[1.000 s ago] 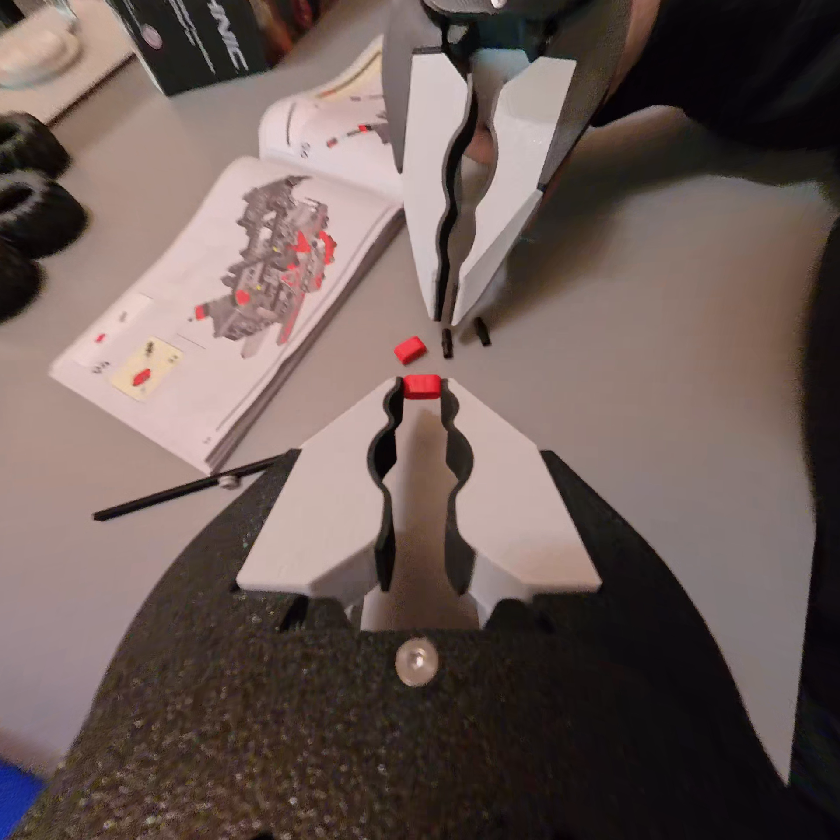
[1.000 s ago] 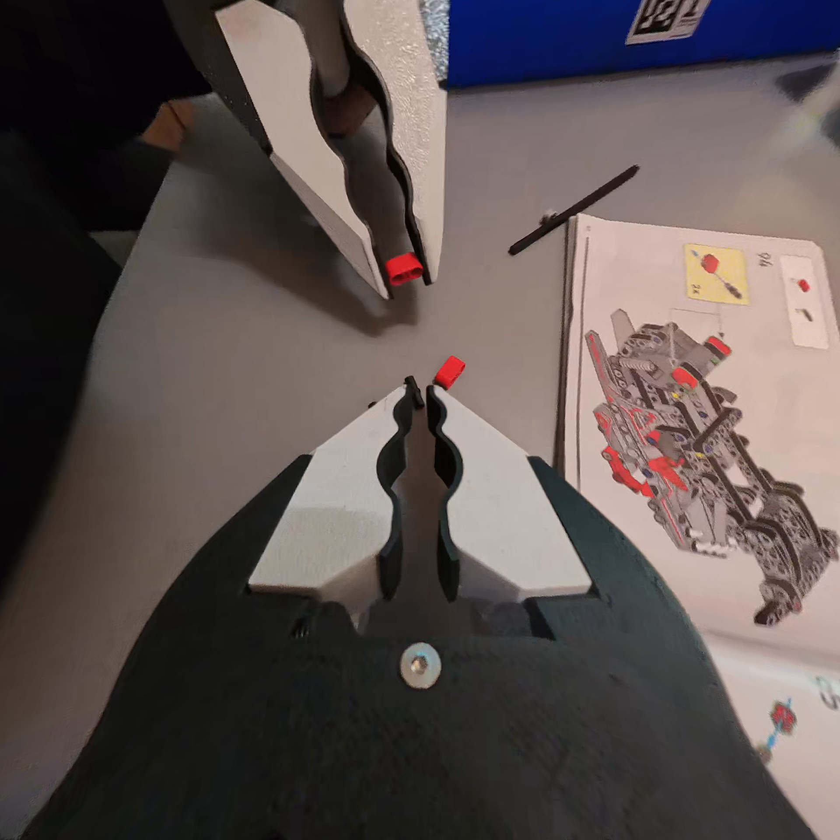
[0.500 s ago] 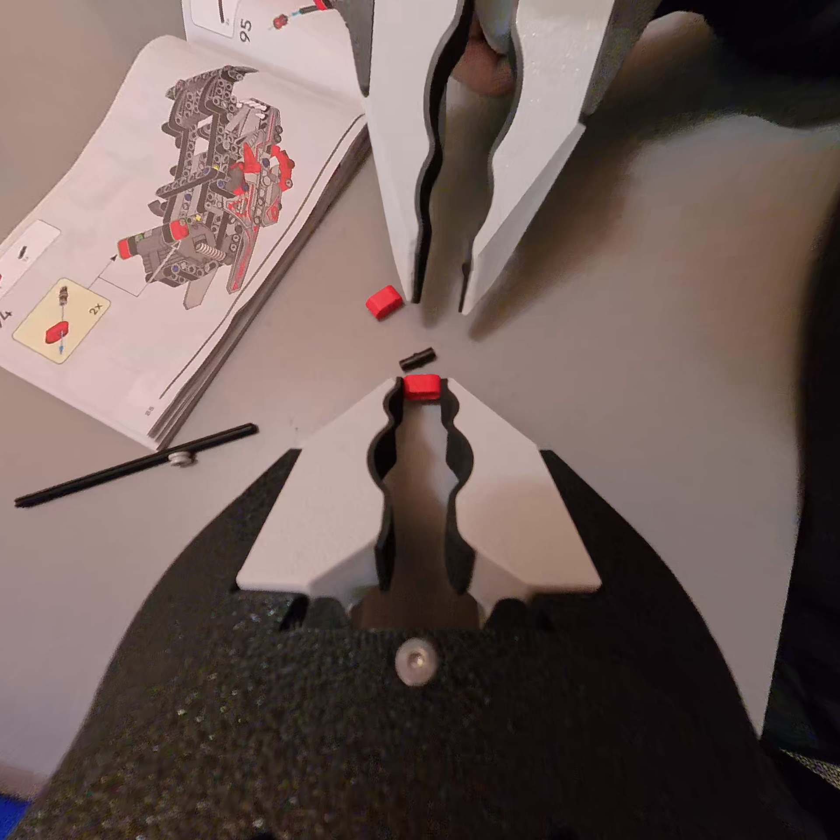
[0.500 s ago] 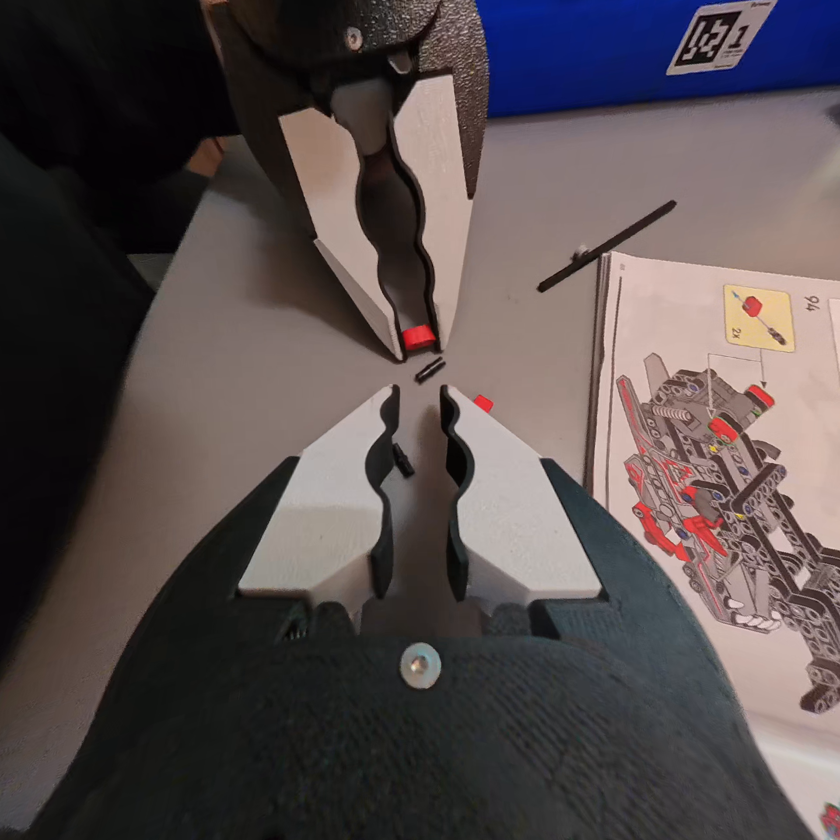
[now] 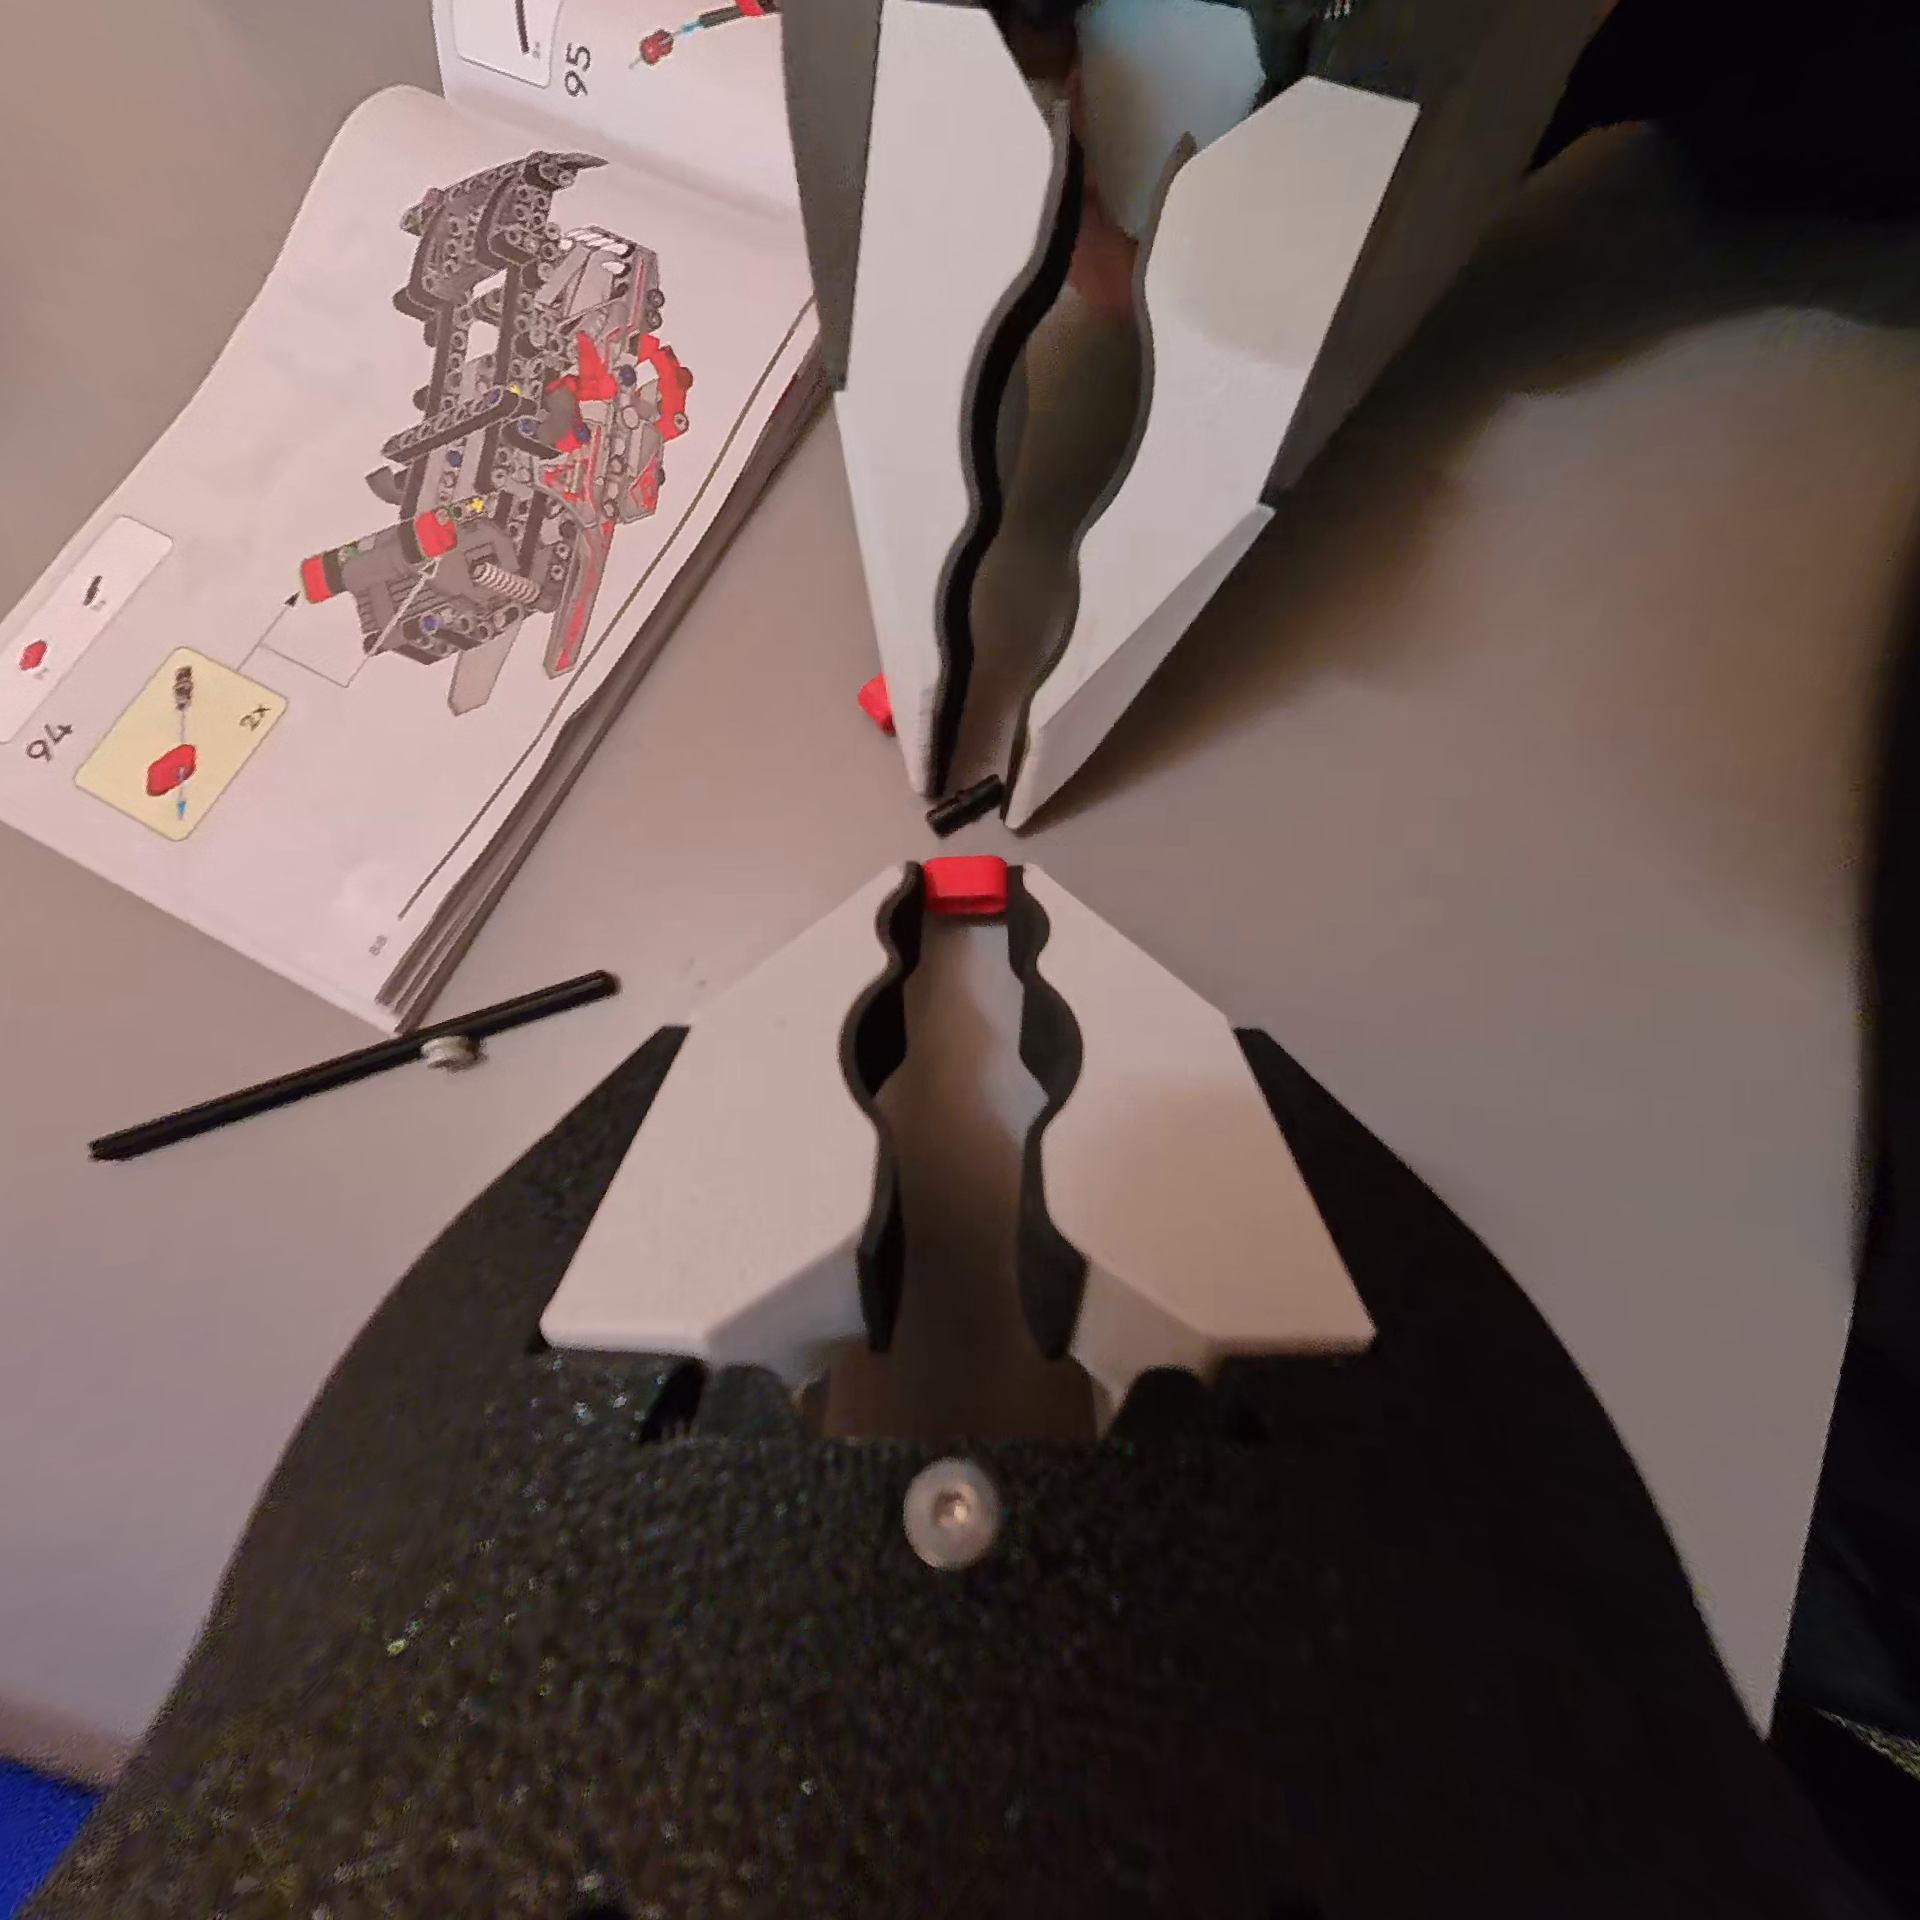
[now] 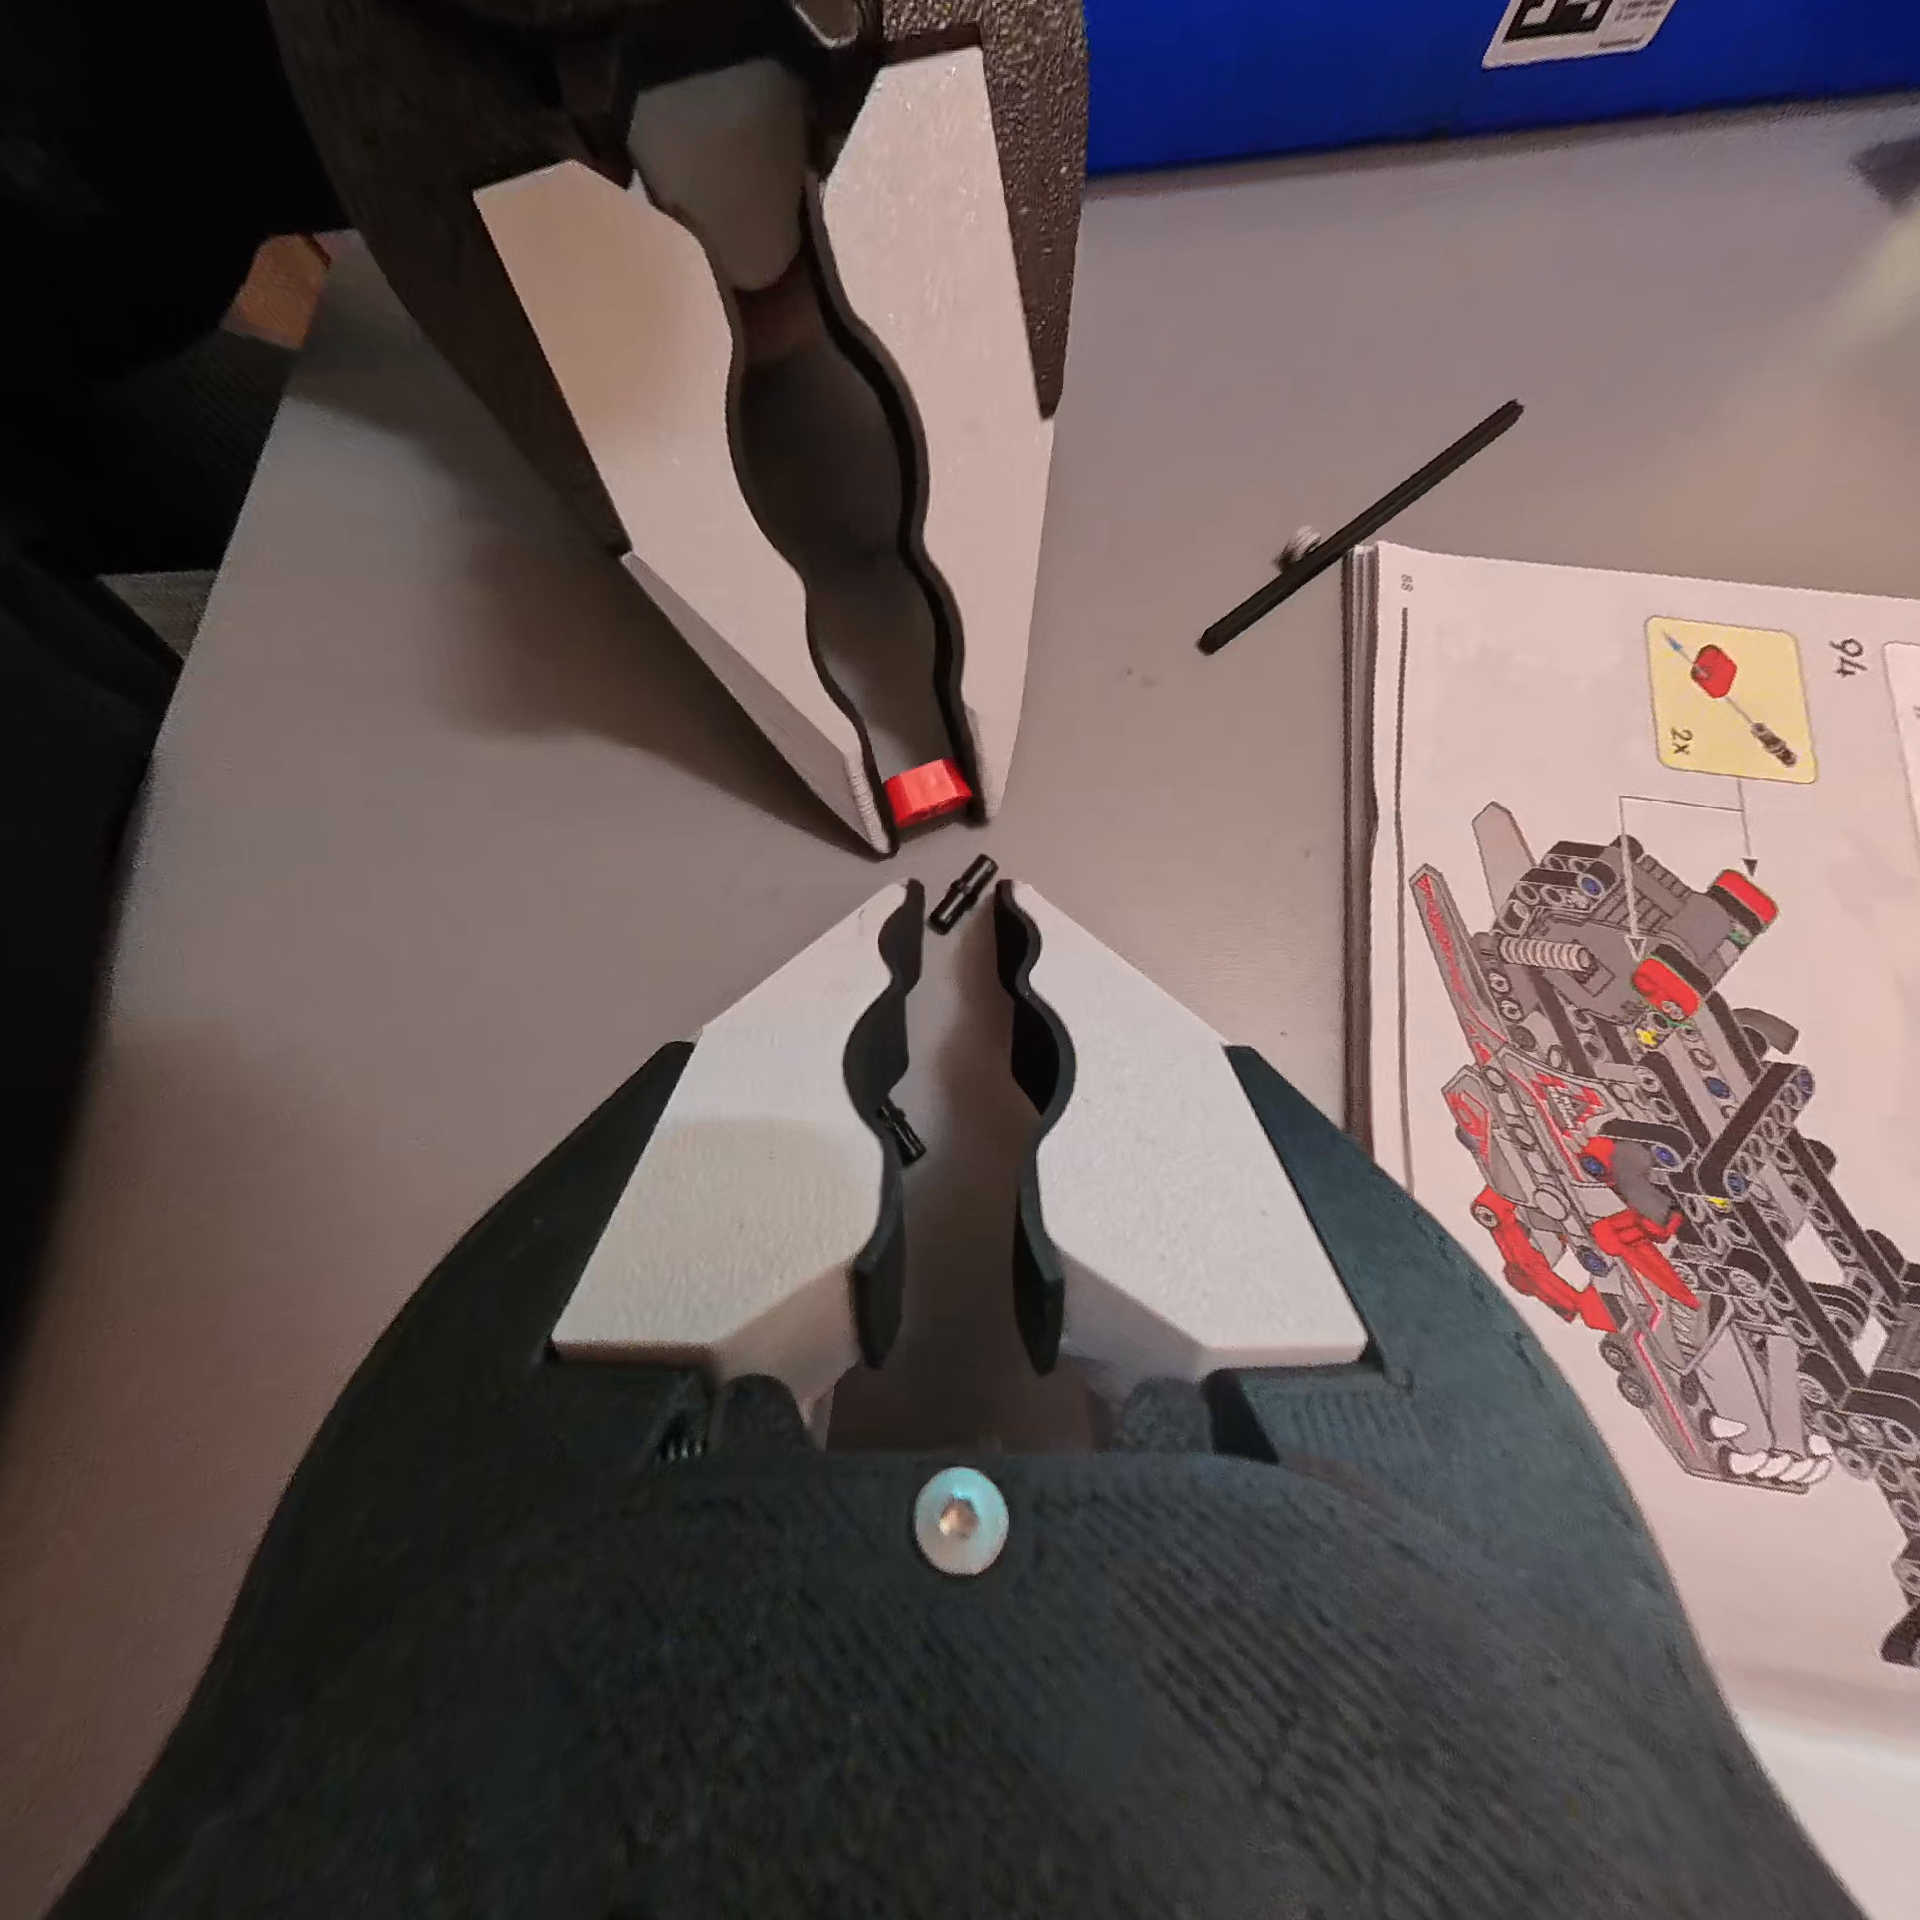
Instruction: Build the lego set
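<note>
My left gripper [image 5: 964, 881] is shut on a small red lego piece [image 5: 964, 891], held at its fingertips just above the grey table; both also show in the right wrist view, the gripper [image 6: 928, 826] and the piece [image 6: 928, 795]. My right gripper [image 6: 958, 894] faces it tip to tip and is slightly open, with a short black pin [image 6: 961, 891] lying on the table between its tips. In the left wrist view the right gripper [image 5: 971, 808] comes down from the top onto that pin [image 5: 964, 806]. A second black pin [image 6: 902, 1132] lies under its left finger. A second red piece [image 5: 876, 702] lies beside it, half hidden.
An open instruction booklet [image 5: 312, 540] lies on the table, to the right in the right wrist view [image 6: 1621, 1039]. A long black axle with a small grey bush [image 5: 353, 1060] lies next to it. A blue box [image 6: 1455, 73] stands at the back.
My right gripper opened from nearly shut, then narrowed around the black pin on the table. The two grippers have come closer, tip to tip. The left still holds the red piece.
</note>
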Tool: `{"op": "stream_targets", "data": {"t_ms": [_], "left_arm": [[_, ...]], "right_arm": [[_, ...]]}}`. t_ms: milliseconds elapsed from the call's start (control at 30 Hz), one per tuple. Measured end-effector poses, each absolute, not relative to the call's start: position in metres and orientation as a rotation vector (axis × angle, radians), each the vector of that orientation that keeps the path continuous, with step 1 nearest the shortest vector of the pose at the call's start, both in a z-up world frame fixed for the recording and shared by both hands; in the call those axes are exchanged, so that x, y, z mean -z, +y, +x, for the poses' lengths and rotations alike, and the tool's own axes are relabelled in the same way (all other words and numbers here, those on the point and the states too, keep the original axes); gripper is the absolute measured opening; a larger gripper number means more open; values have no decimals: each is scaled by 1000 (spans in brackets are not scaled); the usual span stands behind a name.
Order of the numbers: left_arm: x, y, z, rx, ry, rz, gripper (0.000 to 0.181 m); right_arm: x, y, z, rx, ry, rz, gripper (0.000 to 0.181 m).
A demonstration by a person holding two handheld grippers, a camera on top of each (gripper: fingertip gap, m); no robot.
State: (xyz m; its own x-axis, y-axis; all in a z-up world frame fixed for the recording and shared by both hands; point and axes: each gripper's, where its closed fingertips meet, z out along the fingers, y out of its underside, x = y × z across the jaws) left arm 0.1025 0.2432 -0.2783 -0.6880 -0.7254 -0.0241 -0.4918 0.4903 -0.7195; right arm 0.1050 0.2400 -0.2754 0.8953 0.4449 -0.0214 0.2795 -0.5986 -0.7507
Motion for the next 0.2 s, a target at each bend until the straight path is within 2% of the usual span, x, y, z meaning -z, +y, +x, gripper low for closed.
{"op": "stream_targets", "data": {"t_ms": [100, 200], "left_arm": [[278, 244, 103, 1003, 2414, -994, 13], [278, 244, 103, 1023, 2412, -974, 13]], "right_arm": [[276, 241, 103, -241, -546, -2234, 5], [276, 241, 103, -255, -534, -2233, 5]]}}
